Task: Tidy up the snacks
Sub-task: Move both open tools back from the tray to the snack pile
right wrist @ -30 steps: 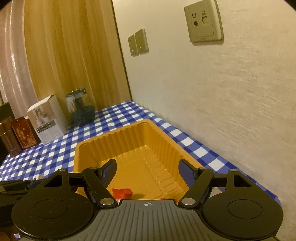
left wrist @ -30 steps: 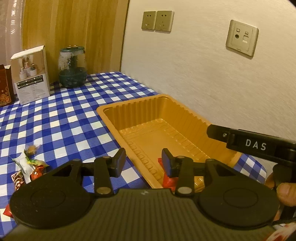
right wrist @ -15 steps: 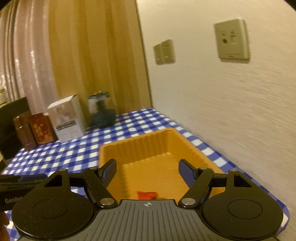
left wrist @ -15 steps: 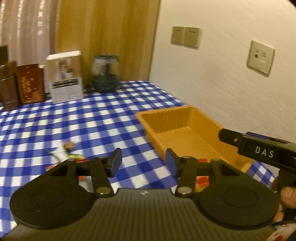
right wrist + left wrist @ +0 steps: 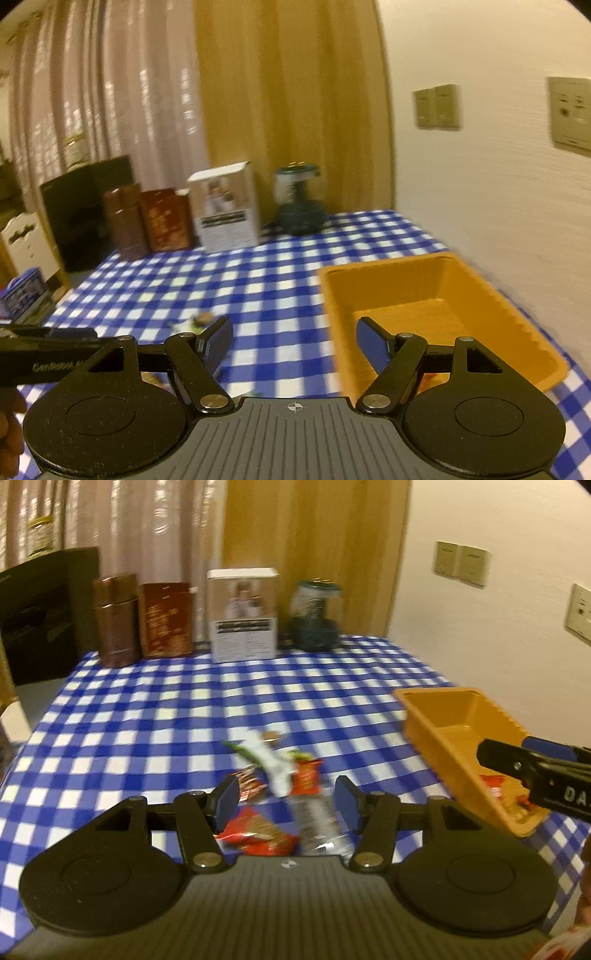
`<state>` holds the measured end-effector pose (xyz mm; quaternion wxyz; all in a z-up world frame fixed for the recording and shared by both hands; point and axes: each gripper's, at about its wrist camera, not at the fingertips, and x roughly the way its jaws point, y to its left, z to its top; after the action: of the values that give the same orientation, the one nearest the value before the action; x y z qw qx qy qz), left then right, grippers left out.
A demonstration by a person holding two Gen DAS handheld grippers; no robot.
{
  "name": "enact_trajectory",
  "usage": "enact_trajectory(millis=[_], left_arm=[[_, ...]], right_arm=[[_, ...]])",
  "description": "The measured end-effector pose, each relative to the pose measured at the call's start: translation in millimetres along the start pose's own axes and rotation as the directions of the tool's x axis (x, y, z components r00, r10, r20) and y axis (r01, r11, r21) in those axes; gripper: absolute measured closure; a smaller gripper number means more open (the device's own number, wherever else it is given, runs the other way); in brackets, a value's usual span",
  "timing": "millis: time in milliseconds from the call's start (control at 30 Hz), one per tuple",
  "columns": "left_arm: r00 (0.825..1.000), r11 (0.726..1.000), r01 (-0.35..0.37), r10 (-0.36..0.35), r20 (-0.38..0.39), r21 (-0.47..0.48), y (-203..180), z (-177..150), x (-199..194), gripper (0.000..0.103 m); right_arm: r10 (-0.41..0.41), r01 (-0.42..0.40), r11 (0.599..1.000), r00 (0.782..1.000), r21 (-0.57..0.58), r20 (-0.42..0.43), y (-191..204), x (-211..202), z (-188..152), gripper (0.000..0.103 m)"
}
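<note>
A blue-and-white checked tablecloth (image 5: pixel 155 716) covers the table in front of me, with a pale wall on the right and curtains behind.

Nearest to me, my left claw (image 5: pixel 286 799) hangs over the loose pile of snacks (image 5: pixel 273 775). Its jaws have just been opening and now stand apart with nothing gripped; a red packet (image 5: pixel 258 830) and a clear wrapper (image 5: pixel 317 812) lie on the cloth under the gap. My right claw (image 5: pixel 293 341) is also spread and empty, hovering over the cloth by the near left corner of the orange tray (image 5: pixel 517 325).

The tray sits along the right edge of the table, close to the wall. A few red packets (image 5: pixel 493 786) already lie at its near end; most of the snacks are still out on the cloth, toward the near middle.

The step in hand, as I judge it, is picking up the next snack with my left claw. To do it well I should choose one packet, probably the red one closest to me, lower squarely over it, and close on its body, not a loose crinkled edge. The wrappers overlap, so I risk dragging a neighbour along.

At the far edge stand two brown tins (image 5: pixel 142 622), a white box (image 5: pixel 242 614) and a dark glass jar (image 5: pixel 314 616), well clear of the work.
</note>
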<state>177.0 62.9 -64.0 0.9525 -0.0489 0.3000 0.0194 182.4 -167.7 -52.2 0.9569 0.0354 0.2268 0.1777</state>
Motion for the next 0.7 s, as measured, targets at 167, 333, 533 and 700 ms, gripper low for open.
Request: enact_trajectory(millis=[167,333,533,700], left_arm=[[0.999,0.999,-0.031,0.03,-0.021,-0.033,25,-7,-2,0.049],[0.998,0.998,-0.033,0.03,-0.056,-0.062,40,-15,3,0.049],[0.992,0.998,-0.014,0.006,-0.125,-0.06,47,-24,21,0.049],[0.984,1.0,0.031,-0.03,-0.173,-0.001,44,-28,40,0.042]], right_arm=[[0.055,-0.057,0.997,0.998,-0.046,-0.03,31,10,-9,0.029],[0.089,-0.093,0.994,0.992,-0.057,-0.085,51,25,-17,0.029],[0.069,-0.077,0.996,0.985,-0.044,-0.156,55,44,-19,0.029],[0.062,-0.072,0.997,0.98,-0.043,-0.19,52,51,-24,0.029]])
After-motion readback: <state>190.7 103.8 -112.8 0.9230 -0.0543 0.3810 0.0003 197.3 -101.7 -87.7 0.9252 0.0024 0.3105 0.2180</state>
